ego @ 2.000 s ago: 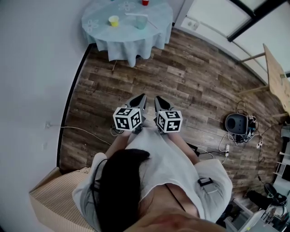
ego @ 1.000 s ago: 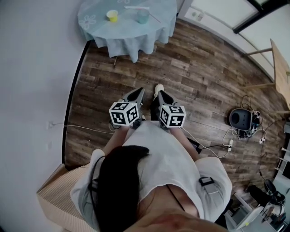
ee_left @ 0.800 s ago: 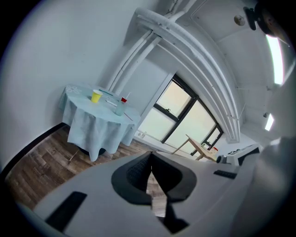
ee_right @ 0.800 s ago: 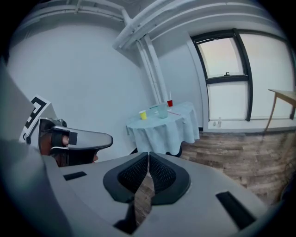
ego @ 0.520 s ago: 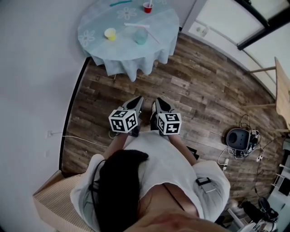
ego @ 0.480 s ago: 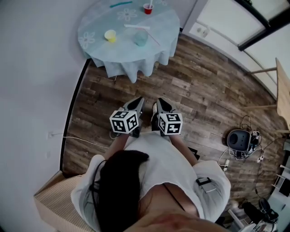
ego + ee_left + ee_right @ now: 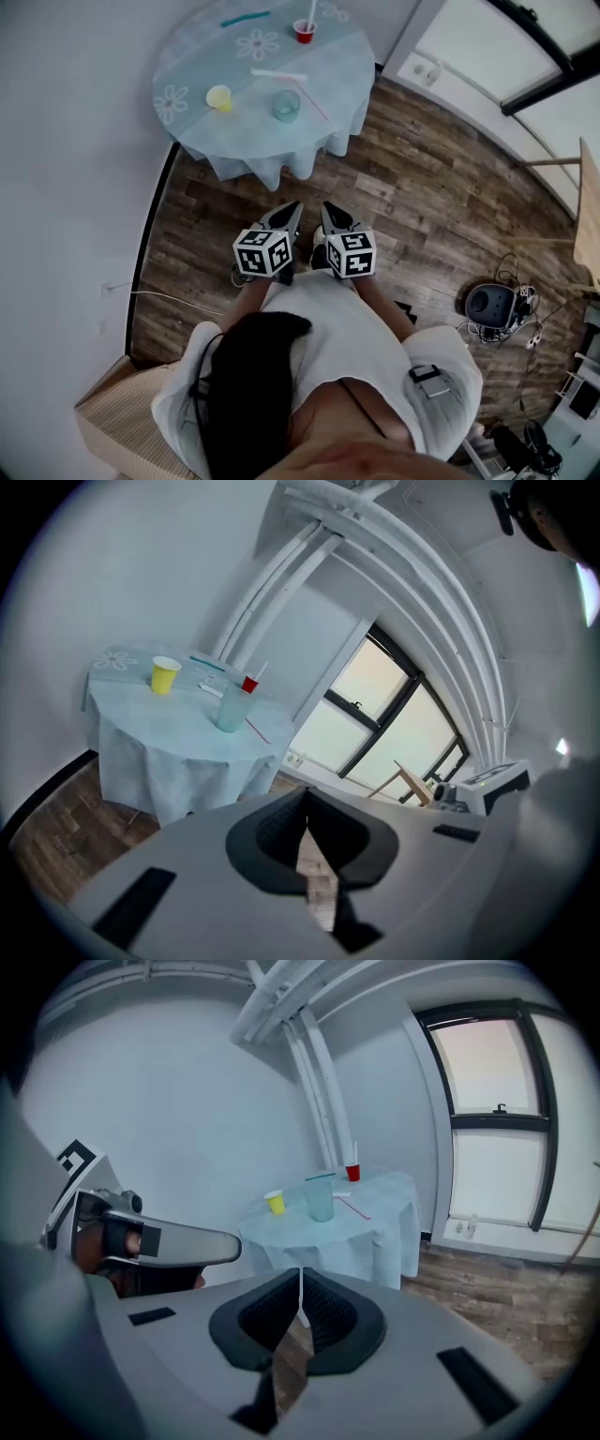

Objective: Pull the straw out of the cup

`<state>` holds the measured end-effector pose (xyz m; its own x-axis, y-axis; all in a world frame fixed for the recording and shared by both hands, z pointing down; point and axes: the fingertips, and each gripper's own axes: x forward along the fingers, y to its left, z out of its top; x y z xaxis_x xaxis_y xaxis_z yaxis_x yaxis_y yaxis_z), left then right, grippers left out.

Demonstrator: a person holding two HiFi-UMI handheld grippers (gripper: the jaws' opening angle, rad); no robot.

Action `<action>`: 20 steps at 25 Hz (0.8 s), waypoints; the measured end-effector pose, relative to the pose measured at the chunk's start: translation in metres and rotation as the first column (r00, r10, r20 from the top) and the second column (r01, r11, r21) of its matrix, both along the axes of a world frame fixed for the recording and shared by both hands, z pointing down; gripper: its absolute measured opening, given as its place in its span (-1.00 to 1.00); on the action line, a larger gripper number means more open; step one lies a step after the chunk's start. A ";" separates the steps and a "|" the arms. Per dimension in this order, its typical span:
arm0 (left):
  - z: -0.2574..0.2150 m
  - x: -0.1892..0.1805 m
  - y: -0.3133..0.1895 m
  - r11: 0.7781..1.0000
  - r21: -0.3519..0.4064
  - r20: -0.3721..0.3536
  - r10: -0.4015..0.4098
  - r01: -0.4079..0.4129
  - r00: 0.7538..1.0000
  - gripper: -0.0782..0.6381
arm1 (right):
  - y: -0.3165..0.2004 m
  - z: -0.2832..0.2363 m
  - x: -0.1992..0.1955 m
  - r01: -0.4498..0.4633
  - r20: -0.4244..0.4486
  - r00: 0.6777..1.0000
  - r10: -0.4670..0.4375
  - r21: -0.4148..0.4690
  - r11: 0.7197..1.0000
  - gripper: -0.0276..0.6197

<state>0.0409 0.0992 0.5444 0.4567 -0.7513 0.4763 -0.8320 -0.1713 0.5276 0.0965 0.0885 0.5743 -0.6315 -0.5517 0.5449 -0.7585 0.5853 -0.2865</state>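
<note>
Grippers: we hold left gripper [image 7: 291,212] and right gripper [image 7: 329,212] closed and empty | straw [image 7: 310,13] stands in the red cup [image 7: 305,36] at the bench's [image 7: 328,66] far edge, well apart from us | progress: nothing done yet; reaching, gripping and pulling all remain, we judge.

Left gripper [image 7: 306,819], fingers [image 7: 272,841] together and empty, faces a distant table [image 7: 178,761].
</note>
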 end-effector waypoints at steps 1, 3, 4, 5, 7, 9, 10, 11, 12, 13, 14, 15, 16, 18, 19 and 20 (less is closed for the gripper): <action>0.001 0.001 -0.007 1.000 -0.002 -0.004 -0.001 0.001 1.000 -0.76 | -0.008 0.000 0.002 0.000 -0.003 1.000 0.000 0.001 1.000 -0.81; 0.004 0.002 -0.018 1.000 -0.015 -0.010 -0.012 0.012 1.000 -0.76 | -0.022 0.000 0.007 -0.005 -0.006 1.000 0.005 0.001 1.000 -0.81; 0.007 0.002 -0.023 0.999 -0.027 -0.007 -0.025 0.025 1.000 -0.76 | -0.028 0.000 0.009 -0.007 -0.008 1.000 0.007 0.000 1.000 -0.81; 0.010 0.000 -0.028 0.998 -0.041 0.002 -0.043 0.043 0.999 -0.76 | -0.033 0.001 0.012 -0.009 -0.010 1.000 0.009 0.000 1.000 -0.81; 0.016 -0.003 -0.037 0.994 -0.068 0.021 -0.081 0.082 0.997 -0.76 | -0.042 0.003 0.017 -0.015 -0.010 1.000 0.015 -0.006 1.000 -0.81; 0.017 -0.003 -0.046 0.992 -0.074 0.016 -0.103 0.104 0.995 -0.76 | -0.049 0.006 0.023 -0.021 -0.004 1.000 0.021 -0.011 1.000 -0.81; 0.017 0.000 -0.052 0.992 -0.070 0.009 -0.107 0.107 0.994 -0.76 | -0.054 0.007 0.027 -0.024 0.000 1.000 0.024 -0.012 1.000 -0.81; 0.015 0.003 -0.057 0.992 -0.064 0.005 -0.107 0.107 0.994 -0.76 | -0.060 0.007 0.030 -0.027 0.003 1.000 0.027 -0.011 1.000 -0.81; 0.014 0.006 -0.063 0.993 -0.058 0.004 -0.105 0.105 0.995 -0.76 | -0.066 0.007 0.034 -0.028 0.006 1.000 0.028 -0.009 1.000 -0.81; 0.012 0.010 -0.068 0.993 -0.052 0.005 -0.101 0.101 0.995 -0.76 | -0.072 0.006 0.038 -0.027 0.007 1.000 0.028 -0.007 1.000 -0.81; 0.011 0.014 -0.074 0.994 -0.047 0.008 -0.099 0.099 0.995 -0.76 | -0.078 0.006 0.041 -0.026 0.008 1.000 0.026 -0.004 1.000 -0.81; 0.011 0.017 -0.078 0.994 -0.043 0.012 -0.099 0.100 0.995 -0.76 | -0.084 0.006 0.044 -0.025 0.008 1.000 0.025 -0.001 1.000 -0.81; 0.010 0.020 -0.083 0.994 -0.041 0.017 -0.104 0.104 0.994 -0.76 | -0.090 0.006 0.048 -0.023 0.009 1.000 0.023 0.001 1.000 -0.81; 0.009 0.023 -0.091 0.992 -0.035 0.022 -0.124 0.125 0.992 -0.76 | -0.099 0.007 0.054 -0.016 0.012 1.000 0.016 0.002 1.000 -0.81; 0.008 0.024 -0.094 0.990 -0.030 0.022 -0.135 0.136 0.991 -0.76 | -0.102 0.007 0.056 -0.010 0.013 1.000 0.010 0.000 1.000 -0.81; 0.007 0.026 -0.095 0.989 -0.026 0.022 -0.145 0.145 0.989 -0.76 | -0.105 0.008 0.059 -0.003 0.013 1.000 0.003 -0.003 1.000 -0.81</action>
